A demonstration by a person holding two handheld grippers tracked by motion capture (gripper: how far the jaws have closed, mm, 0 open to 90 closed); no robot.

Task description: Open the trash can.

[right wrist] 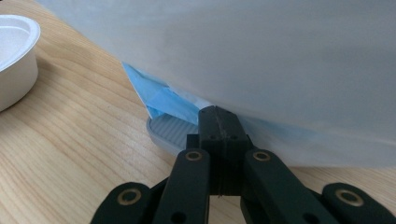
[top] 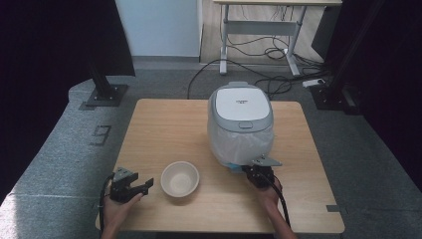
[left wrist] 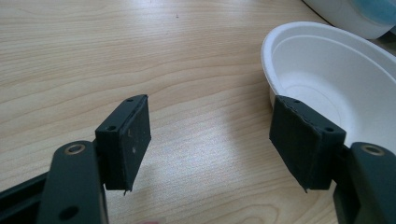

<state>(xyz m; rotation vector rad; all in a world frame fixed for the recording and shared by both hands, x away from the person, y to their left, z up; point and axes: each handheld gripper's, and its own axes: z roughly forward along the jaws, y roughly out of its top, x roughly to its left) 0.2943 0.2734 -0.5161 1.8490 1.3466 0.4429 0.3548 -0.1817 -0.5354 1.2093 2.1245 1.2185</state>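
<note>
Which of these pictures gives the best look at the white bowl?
The high view: it shows the bowl whole, round and empty, on the table between the two grippers. The left gripper view shows much of it close up, partly behind one jaw. The right gripper view catches its edge.

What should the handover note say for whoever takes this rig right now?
Left gripper: jaws open, nothing between them, held low over the table just left of the white bowl.
Right gripper: jaws shut, tips at the front base of the rice cooker, by a blue piece and a grey ribbed tab under its edge. Whether it pinches anything cannot be told.
Done: nothing visible; cooker lid down, bowl empty.
Left: probably whatever the right gripper is working at on the cooker's base, then opening the cooker and using the bowl.
</note>
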